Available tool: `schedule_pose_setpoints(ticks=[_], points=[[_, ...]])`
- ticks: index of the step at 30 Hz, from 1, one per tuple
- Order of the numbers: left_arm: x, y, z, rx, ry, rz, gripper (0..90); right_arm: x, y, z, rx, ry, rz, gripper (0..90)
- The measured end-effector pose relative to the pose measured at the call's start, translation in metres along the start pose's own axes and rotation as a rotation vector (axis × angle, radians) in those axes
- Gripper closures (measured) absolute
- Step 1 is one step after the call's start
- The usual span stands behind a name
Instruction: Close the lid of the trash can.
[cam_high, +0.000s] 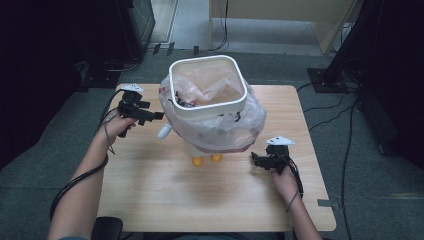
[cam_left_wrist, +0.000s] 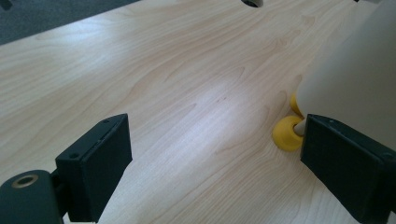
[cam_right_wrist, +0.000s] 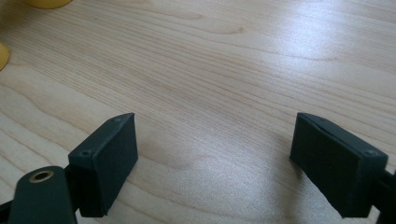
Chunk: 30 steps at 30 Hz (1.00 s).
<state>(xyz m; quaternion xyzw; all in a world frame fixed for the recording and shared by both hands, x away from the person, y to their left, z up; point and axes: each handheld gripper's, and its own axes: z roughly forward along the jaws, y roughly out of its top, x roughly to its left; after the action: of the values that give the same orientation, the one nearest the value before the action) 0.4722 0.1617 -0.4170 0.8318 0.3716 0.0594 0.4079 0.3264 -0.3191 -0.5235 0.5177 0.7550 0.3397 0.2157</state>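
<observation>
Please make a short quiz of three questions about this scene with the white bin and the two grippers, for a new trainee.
1. True or false: the left gripper is shut on the plastic bag.
2. What colour are the feet under the white bin?
A. red
B. yellow
C. blue
3. Fill the gap: the plastic bag is folded over the rim of the bin and hangs down its ____ side.

Key
1. False. Both the left gripper view and the right gripper view show the jaws wide apart over the wooden table, holding nothing; the right gripper is open too.
2. B.
3. Outer.
</observation>
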Motion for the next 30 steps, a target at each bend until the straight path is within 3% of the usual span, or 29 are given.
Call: schedule_pose_setpoints(ticks=[15, 22, 30], points=[[-0.001, -0.031, 0.022, 0.014, -0.008, -0.007, 9.1, 0.000, 0.000, 0.000, 0.000, 0.000, 0.004, 14.7], [-0.003, -0.044, 0.031, 0.014, -0.013, 0.013, 9.1, 0.000, 0.000, 0.000, 0.000, 0.001, 0.004, 14.7], [-0.003, -0.059, 0.039, 0.008, -0.006, -0.004, 9.1, 0.000, 0.000, 0.000, 0.000, 0.001, 0.003, 14.7]])
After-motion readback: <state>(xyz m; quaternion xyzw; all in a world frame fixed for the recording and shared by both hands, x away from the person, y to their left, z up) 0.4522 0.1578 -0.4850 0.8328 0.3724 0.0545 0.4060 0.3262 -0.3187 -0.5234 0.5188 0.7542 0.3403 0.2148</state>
